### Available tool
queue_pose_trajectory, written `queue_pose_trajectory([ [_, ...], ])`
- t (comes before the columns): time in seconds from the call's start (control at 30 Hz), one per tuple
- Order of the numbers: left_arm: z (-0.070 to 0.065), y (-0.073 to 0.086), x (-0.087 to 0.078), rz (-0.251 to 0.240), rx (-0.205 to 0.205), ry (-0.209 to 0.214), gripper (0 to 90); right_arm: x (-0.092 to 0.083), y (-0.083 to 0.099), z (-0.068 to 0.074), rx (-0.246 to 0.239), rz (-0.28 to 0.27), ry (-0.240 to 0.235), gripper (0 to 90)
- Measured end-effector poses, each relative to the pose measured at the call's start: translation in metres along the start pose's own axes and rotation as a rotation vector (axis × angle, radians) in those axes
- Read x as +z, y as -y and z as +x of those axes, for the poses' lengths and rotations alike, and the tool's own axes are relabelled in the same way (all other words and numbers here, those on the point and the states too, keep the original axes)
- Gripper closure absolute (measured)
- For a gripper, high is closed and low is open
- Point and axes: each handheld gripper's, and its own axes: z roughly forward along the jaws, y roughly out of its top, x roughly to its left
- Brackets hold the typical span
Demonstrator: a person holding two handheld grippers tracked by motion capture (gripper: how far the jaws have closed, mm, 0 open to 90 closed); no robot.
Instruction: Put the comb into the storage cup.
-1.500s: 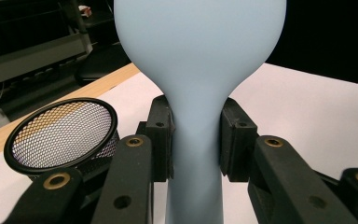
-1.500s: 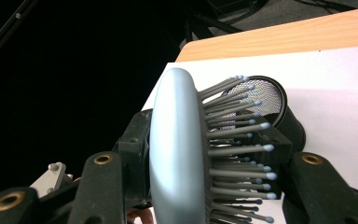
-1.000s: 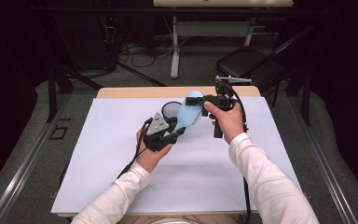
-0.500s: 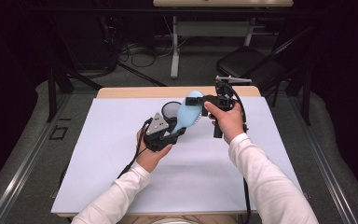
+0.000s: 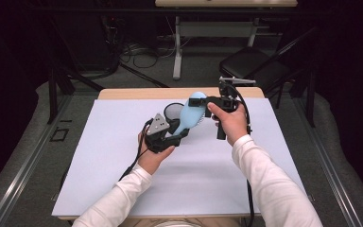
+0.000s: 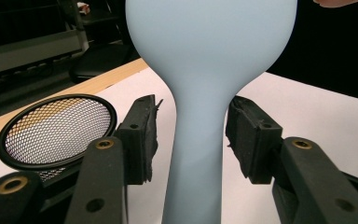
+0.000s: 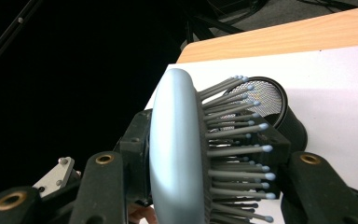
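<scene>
Currently the right gripper (image 5: 203,101) clamps the head of the blue hairbrush (image 5: 189,115) and holds it above the table (image 5: 99,189), so the left gripper (image 5: 182,135), its jaws just opening off the handle, can release without dropping it

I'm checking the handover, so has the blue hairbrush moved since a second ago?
No. In the high view the blue hairbrush sits in the same spot beside the black mesh cup as before.
</scene>
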Motion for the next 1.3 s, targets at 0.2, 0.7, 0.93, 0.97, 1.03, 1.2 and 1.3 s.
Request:
queue_pose_trajectory([
  [0.2,0.001,0.000,0.000,-0.014,-0.010,0.012,46.4,-0.001,-0.001,-0.002,0.002,-0.006,0.006,50.0],
  [0.7,0.005,-0.003,-0.004,-0.032,-0.030,0.039,39.0,-0.004,-0.003,-0.007,0.010,-0.017,0.022,50.0],
  [0.93,0.007,-0.006,-0.009,-0.049,-0.034,0.030,36.6,-0.005,-0.004,-0.008,0.009,-0.021,0.030,50.0],
  [0.97,0.007,-0.006,-0.010,-0.050,-0.031,0.027,36.5,-0.005,-0.004,-0.008,0.010,-0.022,0.031,50.0],
  [1.03,0.008,-0.007,-0.011,-0.057,-0.033,0.024,36.6,-0.005,-0.004,-0.009,0.010,-0.024,0.034,50.0],
  [1.2,0.009,-0.008,-0.013,-0.055,-0.039,0.018,36.6,-0.005,-0.004,-0.009,0.012,-0.022,0.033,50.0],
  [1.3,0.010,-0.009,-0.014,-0.054,-0.040,0.011,36.6,-0.005,-0.004,-0.009,0.006,-0.021,0.035,50.0],
])
